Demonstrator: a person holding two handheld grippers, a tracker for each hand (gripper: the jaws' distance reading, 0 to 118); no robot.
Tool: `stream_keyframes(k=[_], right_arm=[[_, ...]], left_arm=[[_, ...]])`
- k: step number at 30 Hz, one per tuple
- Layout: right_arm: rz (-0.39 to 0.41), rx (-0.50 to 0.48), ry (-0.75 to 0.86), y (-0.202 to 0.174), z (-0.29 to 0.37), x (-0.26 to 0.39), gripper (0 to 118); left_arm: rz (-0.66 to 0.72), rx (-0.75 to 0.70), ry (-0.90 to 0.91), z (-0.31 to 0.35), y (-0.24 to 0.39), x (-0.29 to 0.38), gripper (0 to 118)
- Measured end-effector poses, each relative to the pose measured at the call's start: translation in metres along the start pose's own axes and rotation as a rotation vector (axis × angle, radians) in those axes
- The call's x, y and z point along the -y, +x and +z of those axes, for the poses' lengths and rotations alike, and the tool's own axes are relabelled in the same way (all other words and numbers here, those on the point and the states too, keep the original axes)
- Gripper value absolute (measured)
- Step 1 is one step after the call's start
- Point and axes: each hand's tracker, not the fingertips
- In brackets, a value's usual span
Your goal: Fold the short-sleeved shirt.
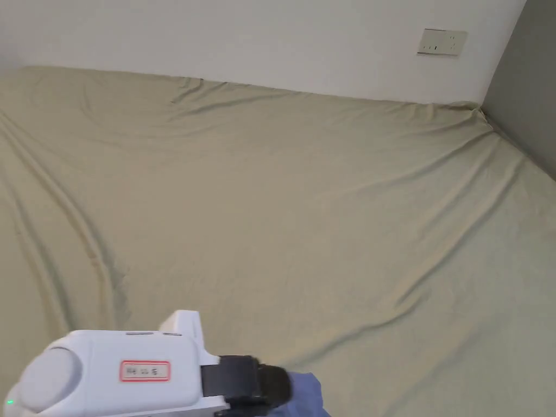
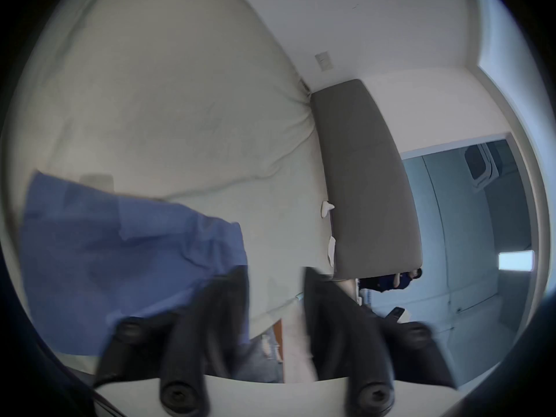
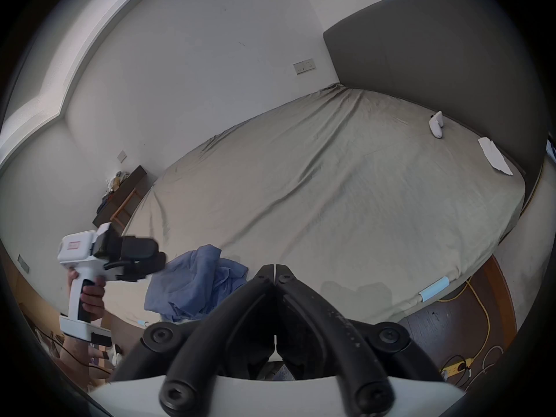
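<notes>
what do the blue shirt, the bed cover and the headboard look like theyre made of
Crumpled blue short-sleeved shirt: thin woven cloth, probably cotton or a blend; matte, bunching into soft small folds.
Olive-beige bed sheet: light woven fabric, matte, pulled into long shallow creases.
Grey padded headboard: seemingly upholstered in fabric or faux leather; smooth, even, rounded edges. Which one is unclear.

You see a plain blue short-sleeved shirt (image 3: 195, 282) on a pale olive-beige bed sheet (image 1: 304, 217), no pattern on either. Your left gripper (image 1: 271, 386) has a white body and black jaws; your right gripper (image 3: 275, 268) has black jaws. The headboard (image 3: 436, 62) is grey, the wall (image 1: 244, 38) white.
</notes>
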Motion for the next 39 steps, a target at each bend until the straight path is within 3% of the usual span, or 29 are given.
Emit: stream_keyframes(k=[3, 8, 12, 15, 17, 20, 23, 26, 28, 31, 33, 34, 35, 36, 37, 38, 39], right_arm=[[-0.019, -0.005, -0.005, 0.002, 0.000, 0.002, 1], [-0.021, -0.003, -0.014, 0.001, -0.001, 0.006, 1], [-0.033, -0.001, -0.026, 0.001, -0.006, 0.012, 1], [-0.026, -0.014, -0.041, -0.004, -0.014, 0.012, 1], [-0.012, -0.060, -0.053, -0.015, -0.025, 0.008, 1], [0.024, -0.198, -0.065, -0.044, -0.047, -0.003, 1], [0.067, -0.351, -0.111, -0.084, -0.083, -0.010, 1], [0.081, -0.468, -0.232, -0.122, -0.138, -0.003, 1], [0.033, -0.489, -0.365, -0.136, -0.179, 0.008, 1], [-0.003, -0.488, -0.467, -0.138, -0.224, 0.026, 1], [0.133, -0.313, -0.473, -0.135, -0.248, 0.044, 1], [0.135, -0.322, -0.466, -0.129, -0.255, 0.053, 1], [-0.004, -0.451, -0.428, -0.121, -0.250, 0.052, 1], [-0.106, -0.427, -0.472, -0.117, -0.247, 0.046, 1], [-0.153, -0.413, -0.499, -0.114, -0.247, 0.044, 1], [-0.130, -0.428, -0.489, -0.114, -0.249, 0.045, 1], [-0.101, -0.425, -0.486, -0.111, -0.245, 0.045, 1]], left_arm=[[-0.121, -0.272, -0.006, -0.003, -0.001, 0.004, 0], [-0.009, -0.131, -0.214, -0.058, -0.011, 0.031, 0], [-0.073, -0.229, -0.299, -0.117, -0.023, 0.049, 0], [-0.024, -0.182, -0.318, -0.130, -0.027, 0.054, 0], [-0.055, -0.174, -0.290, -0.112, -0.012, 0.057, 0], [-0.168, -0.044, -0.144, -0.041, 0.007, 0.056, 0], [-0.181, 0.019, -0.004, 0.039, 0.004, 0.049, 0], [-0.194, -0.164, 0.172, 0.091, -0.020, 0.044, 0], [-0.150, -0.262, 0.245, 0.115, -0.044, 0.042, 0], [-0.036, -0.271, 0.301, 0.133, -0.072, 0.039, 1], [-0.031, -0.259, 0.294, 0.130, -0.085, 0.033, 4], [-0.030, -0.261, 0.284, 0.124, -0.087, 0.028, 7], [-0.034, -0.261, 0.279, 0.117, -0.089, 0.025, 19], [-0.053, -0.268, 0.270, 0.109, -0.090, 0.022, 48], [-0.100, -0.269, 0.253, 0.100, -0.091, 0.019, 74], [-0.130, -0.259, 0.231, 0.091, -0.092, 0.015, 92], [-0.160, -0.238, 0.194, 0.081, -0.093, 0.014, 100]])
